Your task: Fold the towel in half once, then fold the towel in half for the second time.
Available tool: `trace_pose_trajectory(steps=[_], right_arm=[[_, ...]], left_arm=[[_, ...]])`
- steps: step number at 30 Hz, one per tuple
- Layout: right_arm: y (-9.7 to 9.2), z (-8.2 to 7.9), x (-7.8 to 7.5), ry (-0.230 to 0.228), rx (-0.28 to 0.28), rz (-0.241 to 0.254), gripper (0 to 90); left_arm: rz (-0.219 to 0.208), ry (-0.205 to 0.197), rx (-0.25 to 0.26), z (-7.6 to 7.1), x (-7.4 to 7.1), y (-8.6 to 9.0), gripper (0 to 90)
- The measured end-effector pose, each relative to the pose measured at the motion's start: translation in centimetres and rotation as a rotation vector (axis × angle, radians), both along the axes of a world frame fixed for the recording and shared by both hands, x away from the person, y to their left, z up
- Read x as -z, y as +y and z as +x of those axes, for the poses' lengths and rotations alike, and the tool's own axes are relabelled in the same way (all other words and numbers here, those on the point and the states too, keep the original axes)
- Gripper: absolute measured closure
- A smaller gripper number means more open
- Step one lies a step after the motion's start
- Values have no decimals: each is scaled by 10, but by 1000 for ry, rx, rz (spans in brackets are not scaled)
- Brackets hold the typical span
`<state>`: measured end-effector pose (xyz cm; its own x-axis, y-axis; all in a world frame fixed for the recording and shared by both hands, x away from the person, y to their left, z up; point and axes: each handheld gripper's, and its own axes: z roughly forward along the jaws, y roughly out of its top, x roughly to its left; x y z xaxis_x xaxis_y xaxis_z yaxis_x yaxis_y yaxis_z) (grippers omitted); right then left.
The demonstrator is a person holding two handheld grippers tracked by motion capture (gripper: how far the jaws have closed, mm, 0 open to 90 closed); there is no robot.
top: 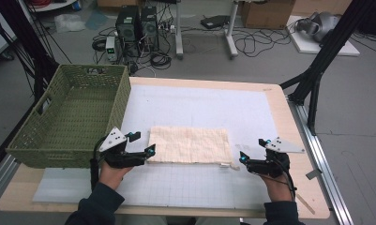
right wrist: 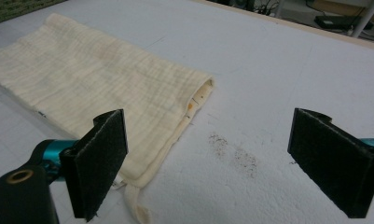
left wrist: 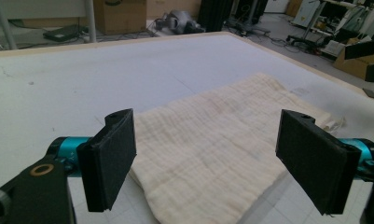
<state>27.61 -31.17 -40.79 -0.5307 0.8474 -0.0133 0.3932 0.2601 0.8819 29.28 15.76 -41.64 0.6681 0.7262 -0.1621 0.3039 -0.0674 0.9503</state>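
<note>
Both grippers, left [top: 150,151] and right [top: 242,157], hold fingers wide just off the folded cloth's [top: 190,144] ends, probably so it lies flat.

The cream cloth [top: 189,145] lies flat in front of me on the white mat, folded into a long rectangle running left to right, its waffle weave lightly creased. There's a faint brownish stain on top, and at the near right corner a little loop tag [right wrist: 137,209] sticks out past the edge.
</note>
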Motion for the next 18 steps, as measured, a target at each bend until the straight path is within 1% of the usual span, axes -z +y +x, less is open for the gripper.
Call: trace_pose_trajectory(steps=[3, 4, 6, 7, 10, 13, 17, 18], right_arm=[[0, 1, 1, -6, 2, -4, 112], [0, 1, 1, -2, 1, -8, 112], [1, 1, 2, 8, 0, -11, 112], [1, 1, 3, 4, -1, -14, 112], [3, 1, 2, -6, -3, -10, 112], [5, 2, 3, -3, -7, -9, 112], [5, 3, 5, 2, -15, -16, 112], [5, 3, 5, 1, -21, -28, 112]], left_arm=[[4, 1, 0, 1, 0, 0, 205], [1, 2, -3, 2, 1, 0, 204], [5, 11, 7, 2, 2, 0, 204], [7, 13, 13, 3, 2, 0, 204], [2, 24, 20, 4, 3, 1, 201], [-7, 34, 15, 5, 4, 1, 200], [8, 39, 5, 6, 4, -1, 201], [11, 44, 6, 7, 4, -1, 201]])
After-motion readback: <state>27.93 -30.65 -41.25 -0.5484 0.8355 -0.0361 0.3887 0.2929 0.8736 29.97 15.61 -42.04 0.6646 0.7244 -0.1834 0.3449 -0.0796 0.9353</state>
